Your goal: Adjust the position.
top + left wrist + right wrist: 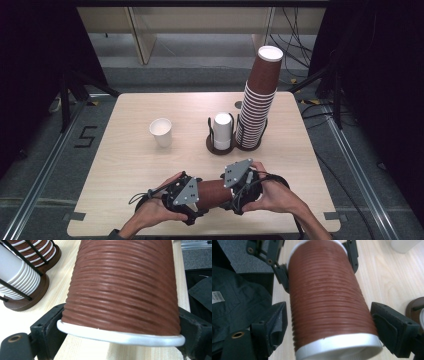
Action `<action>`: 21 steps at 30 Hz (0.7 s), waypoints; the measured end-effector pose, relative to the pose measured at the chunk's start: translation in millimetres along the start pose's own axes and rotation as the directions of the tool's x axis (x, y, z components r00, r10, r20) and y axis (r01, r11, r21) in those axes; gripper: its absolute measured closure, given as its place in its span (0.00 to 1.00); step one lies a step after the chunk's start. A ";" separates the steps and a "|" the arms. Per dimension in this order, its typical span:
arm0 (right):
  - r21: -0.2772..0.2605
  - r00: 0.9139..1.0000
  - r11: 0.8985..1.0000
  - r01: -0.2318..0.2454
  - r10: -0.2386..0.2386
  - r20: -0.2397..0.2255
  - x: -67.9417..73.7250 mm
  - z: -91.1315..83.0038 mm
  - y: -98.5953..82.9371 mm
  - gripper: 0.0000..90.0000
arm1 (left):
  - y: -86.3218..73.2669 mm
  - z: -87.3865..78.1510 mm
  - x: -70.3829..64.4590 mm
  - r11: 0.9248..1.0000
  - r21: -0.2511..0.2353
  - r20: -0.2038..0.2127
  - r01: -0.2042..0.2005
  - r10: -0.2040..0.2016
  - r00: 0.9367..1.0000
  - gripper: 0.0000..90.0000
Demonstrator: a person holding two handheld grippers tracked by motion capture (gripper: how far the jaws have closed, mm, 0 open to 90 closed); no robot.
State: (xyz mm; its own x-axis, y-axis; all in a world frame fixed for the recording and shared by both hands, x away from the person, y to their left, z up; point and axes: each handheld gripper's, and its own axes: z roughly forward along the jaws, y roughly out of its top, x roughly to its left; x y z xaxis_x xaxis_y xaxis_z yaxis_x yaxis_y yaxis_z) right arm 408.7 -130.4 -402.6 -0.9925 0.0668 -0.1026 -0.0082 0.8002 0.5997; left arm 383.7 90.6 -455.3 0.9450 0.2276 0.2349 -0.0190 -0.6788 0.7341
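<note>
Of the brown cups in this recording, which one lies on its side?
The brown cup held between the left gripper and right gripper near the table's front edge; the other brown cups stand upright in the tall stack.

Brown ribbed paper cup sleeve stack (214,194) with white rolled rims, lying horizontally just above the table's near edge, rims facing both ends, surface intact and ridged

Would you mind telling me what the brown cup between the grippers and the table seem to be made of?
The brown cup looks like paper: a matte, finely ribbed brown wall, probably corrugated, with a smooth white rolled rim. The table looks like light wood or wood-look laminate: pale grain lines and a smooth, low-sheen top; which one, I cannot tell.
</note>
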 end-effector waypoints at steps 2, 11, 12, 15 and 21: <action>0.015 1.000 1.000 -0.001 0.002 -0.018 1.1 2.7 -0.4 0.19 | 0.4 0.1 -0.3 1.000 -0.002 0.010 -0.003 0.003 1.000 0.11; -0.002 0.998 1.000 0.029 -0.029 -0.054 -3.4 0.9 -6.1 0.25 | -6.2 -1.7 1.0 0.993 -0.115 0.031 0.007 -0.004 1.000 0.08; -0.006 0.998 1.000 0.024 -0.025 -0.057 -3.8 0.1 -6.8 0.25 | -9.3 -3.3 2.5 0.986 -0.164 0.048 0.028 -0.020 0.999 0.07; -0.054 0.997 0.999 -0.007 0.002 -0.082 -8.3 -4.6 -11.5 0.25 | -14.1 -6.5 6.3 0.964 -0.256 0.071 0.075 -0.058 0.996 0.06; -0.131 0.991 0.990 -0.053 0.035 -0.133 -11.1 -9.7 -14.7 0.26 | -17.5 -13.1 10.9 0.929 -0.362 0.083 0.076 -0.049 0.995 0.07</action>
State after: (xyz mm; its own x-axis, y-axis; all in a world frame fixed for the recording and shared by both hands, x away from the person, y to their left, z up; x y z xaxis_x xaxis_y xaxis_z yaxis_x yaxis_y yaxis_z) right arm 418.6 -148.8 -402.6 -0.9996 0.0153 0.0249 0.0284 0.7109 0.7028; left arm 390.1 114.1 -457.2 0.9687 0.2013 0.1451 -0.0643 -0.3612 0.9303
